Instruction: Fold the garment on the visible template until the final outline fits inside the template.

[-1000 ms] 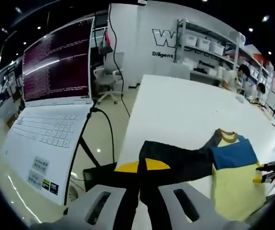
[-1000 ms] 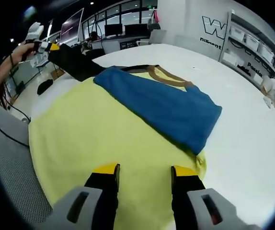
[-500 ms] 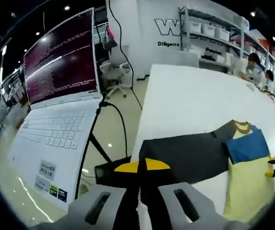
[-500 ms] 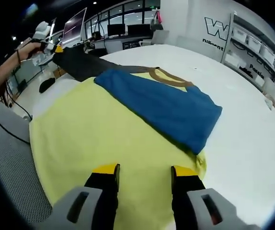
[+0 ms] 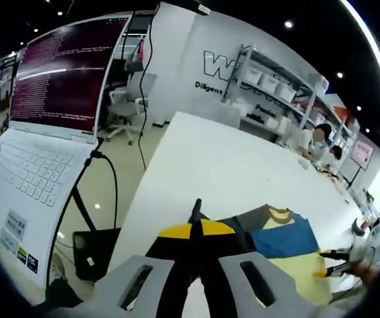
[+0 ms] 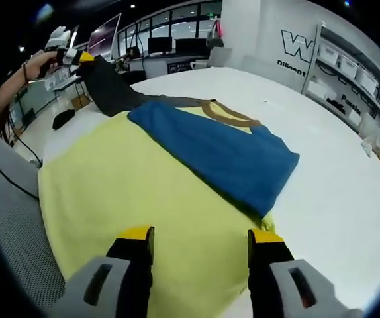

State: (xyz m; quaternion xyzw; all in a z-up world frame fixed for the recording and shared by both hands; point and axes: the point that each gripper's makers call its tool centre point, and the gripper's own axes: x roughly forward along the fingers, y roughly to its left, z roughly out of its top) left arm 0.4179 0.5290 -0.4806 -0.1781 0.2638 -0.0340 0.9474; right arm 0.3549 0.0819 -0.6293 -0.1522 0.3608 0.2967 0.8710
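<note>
White bench (image 6: pixel 349 199): left gripper (image 5: pixel 196 232) is pinching the dark sleeve (image 6: pixel 110 89); right gripper (image 6: pixel 200 235) is hovering open over the yellow shirt (image 6: pixel 124 192). Folding the sleeve inward should be smooth, wrinkle-free.

The left gripper (image 5: pixel 196 228) is covering the dark sleeve's (image 5: pixel 224 228) pinched end. The garment's (image 6: pixel 130 199) near hem is running under the right gripper (image 6: pixel 200 238), so any template beneath is lying concealed.

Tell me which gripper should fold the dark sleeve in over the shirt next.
Left. The left gripper is already shut on the dark sleeve, lifted off the table. The right gripper hangs open over the yellow body, holding nothing.
</note>
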